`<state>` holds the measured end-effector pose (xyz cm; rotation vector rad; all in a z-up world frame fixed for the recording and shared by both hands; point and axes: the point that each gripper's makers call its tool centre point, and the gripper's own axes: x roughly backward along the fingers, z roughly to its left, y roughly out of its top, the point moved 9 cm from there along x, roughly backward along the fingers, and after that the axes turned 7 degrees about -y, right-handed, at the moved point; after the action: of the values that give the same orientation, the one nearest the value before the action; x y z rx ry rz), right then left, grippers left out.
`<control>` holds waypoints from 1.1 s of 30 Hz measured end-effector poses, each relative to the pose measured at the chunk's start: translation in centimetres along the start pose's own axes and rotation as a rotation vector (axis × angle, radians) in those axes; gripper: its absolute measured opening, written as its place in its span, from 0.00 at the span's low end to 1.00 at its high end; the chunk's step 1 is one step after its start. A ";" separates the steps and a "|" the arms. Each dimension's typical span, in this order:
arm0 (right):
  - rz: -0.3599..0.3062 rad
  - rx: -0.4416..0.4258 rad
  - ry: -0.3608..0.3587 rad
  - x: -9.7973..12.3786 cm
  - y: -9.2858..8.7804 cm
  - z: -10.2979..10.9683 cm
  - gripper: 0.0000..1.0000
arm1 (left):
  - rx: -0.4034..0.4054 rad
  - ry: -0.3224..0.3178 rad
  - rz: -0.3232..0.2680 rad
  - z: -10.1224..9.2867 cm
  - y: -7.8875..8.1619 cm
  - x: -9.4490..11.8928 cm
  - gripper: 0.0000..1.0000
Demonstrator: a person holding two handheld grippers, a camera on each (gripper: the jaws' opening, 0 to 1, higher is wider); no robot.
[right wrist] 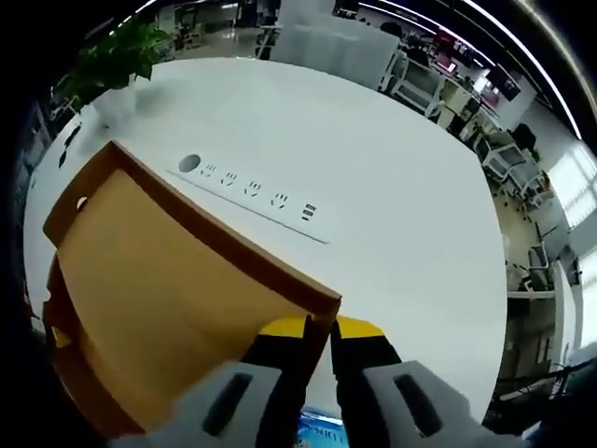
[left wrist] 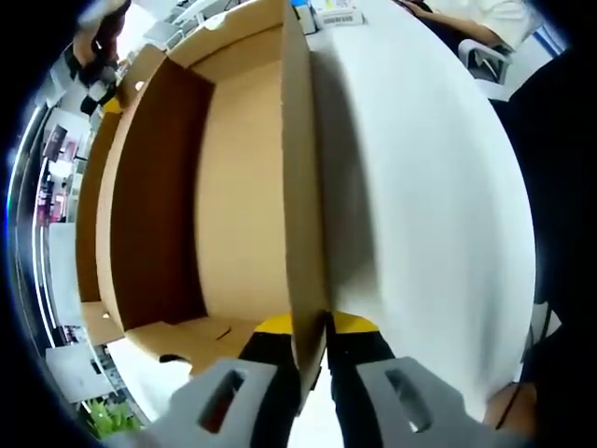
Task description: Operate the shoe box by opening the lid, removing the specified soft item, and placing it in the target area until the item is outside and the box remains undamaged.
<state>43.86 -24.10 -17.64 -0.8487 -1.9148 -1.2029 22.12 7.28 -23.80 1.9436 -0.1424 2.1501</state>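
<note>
Pinching the shoe box (left wrist: 233, 187) on both sides. Left gripper (left wrist: 313, 359) has its jaws clamped on the thin upright cardboard wall (left wrist: 300, 187), which runs edge-on straight up the left gripper view. Box interior is open to the left of that wall, brown inside, flap with a cut-out at the near end. No soft item visible in it, so can't tell where it is.

Right gripper (right wrist: 317, 359) has its jaws closed on the corner of the lid panel (right wrist: 168, 289), in the right gripper view.

Room: white table (right wrist: 373, 168) is bare and wide beyond the lid edge, and also right of the wall in the left gripper view. A potted plant (right wrist: 117, 61) stands at the far table edge.

Markings: recessed strip (right wrist: 252, 196) in the tabletop carries small icons, unreadable. A white label (left wrist: 336, 11) with a barcode lies past the box, too small to read.
</note>
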 end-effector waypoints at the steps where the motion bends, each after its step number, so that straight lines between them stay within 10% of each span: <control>1: -0.003 -0.002 -0.001 0.1 0.0 0.0 0.07 | 0.000 0.000 0.001 0.0 0.0 0.0 0.08; 33: -0.289 -0.084 -0.052 5.4 -1.0 -0.7 0.06 | 0.005 -0.005 -0.003 -0.2 -0.2 0.0 0.07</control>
<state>40.31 -24.20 -13.36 -0.6662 -2.0932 -1.4531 21.97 7.48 -23.80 1.9511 -0.1354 2.1463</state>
